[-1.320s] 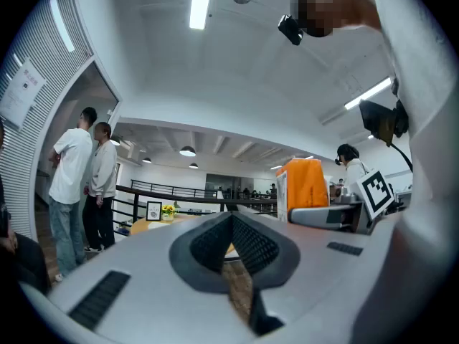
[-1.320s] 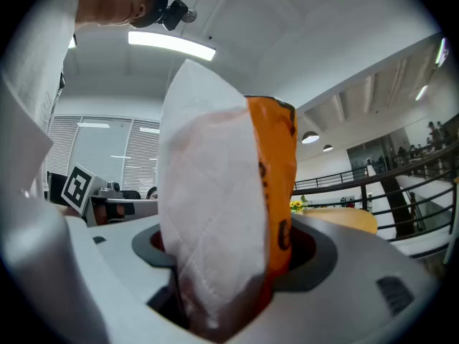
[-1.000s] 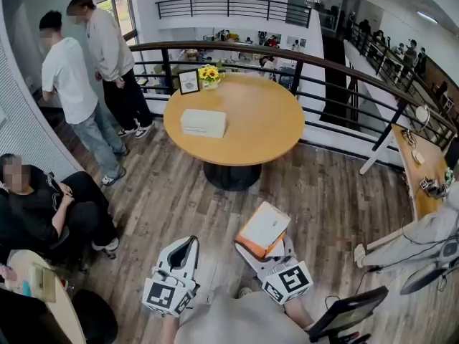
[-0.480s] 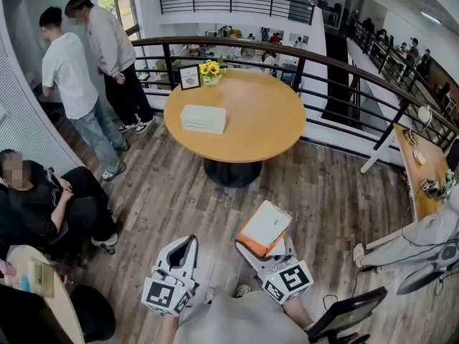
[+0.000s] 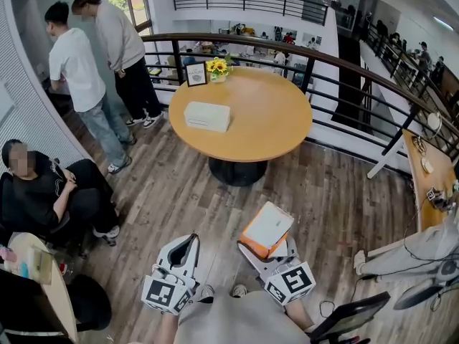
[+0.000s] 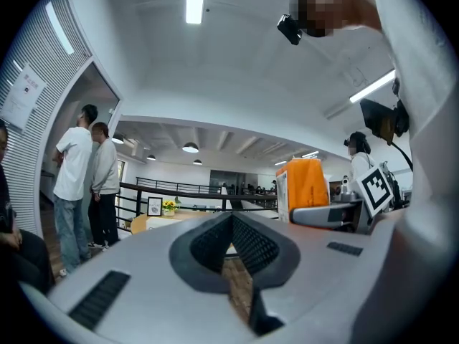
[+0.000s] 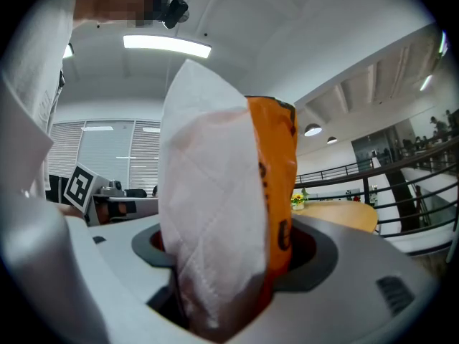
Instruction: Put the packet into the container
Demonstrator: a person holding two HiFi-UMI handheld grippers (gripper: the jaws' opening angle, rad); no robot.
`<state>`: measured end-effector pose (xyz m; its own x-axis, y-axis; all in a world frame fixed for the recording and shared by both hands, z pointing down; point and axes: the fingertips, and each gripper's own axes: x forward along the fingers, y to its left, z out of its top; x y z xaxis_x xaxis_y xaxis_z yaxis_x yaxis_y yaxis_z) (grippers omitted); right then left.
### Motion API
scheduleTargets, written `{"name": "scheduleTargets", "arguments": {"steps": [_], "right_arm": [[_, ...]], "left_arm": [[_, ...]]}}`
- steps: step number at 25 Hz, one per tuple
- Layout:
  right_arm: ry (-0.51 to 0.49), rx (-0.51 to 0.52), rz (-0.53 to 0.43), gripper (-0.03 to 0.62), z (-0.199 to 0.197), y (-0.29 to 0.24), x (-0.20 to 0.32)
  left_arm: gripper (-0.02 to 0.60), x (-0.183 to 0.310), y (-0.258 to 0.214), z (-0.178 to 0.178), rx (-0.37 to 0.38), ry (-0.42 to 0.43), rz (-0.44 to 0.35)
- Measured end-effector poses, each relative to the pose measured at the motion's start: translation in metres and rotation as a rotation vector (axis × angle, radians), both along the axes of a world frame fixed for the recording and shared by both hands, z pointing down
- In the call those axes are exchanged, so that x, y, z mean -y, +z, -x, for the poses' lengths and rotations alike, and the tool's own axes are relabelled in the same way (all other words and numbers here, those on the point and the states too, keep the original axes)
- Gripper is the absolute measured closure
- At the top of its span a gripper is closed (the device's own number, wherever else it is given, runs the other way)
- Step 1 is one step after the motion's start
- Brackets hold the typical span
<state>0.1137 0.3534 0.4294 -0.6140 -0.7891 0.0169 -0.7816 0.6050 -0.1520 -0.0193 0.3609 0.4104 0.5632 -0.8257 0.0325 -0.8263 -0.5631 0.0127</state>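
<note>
Right gripper clenched on orange-and-white packet. Left gripper beside it, jaws together, empty. Round wooden table well ahead. White box-shaped container on table, well apart from packet; whether open, cannot tell. Judged: packet in grasp, carry to table and drop-in not yet done.

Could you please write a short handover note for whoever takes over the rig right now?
Right gripper: shut on the orange-and-white packet, carried over the wooden floor.
Left gripper: shut, nothing between its jaws.
White container: on the round table ahead, well away from both grippers.
Done: packet is gripped.
Left: carry it to the table and put it into the container. From here I cannot tell whether the container is open.
</note>
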Motion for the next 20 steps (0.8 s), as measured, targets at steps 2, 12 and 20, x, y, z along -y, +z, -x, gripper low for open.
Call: {"name": "scheduleTargets", "arguments": {"steps": [2,12,20], "right_arm": [[-0.027,0.001,0.003,0.235,-0.004,0.000,0.000],[-0.060,0.010,0.045,0.235,-0.015,0.016,0.017],[-0.060,-0.020,0.053,0.235,-0.007,0.021,0.081]], "left_arm": [[0.577,0.000,0.000,-0.005,0.004,-0.011,-0.001],[0.577,0.019,0.012,-0.018,0.019,-0.028,0.030],[0.577,0.086,0.022,-0.015,-0.011,-0.002,0.037]]}}
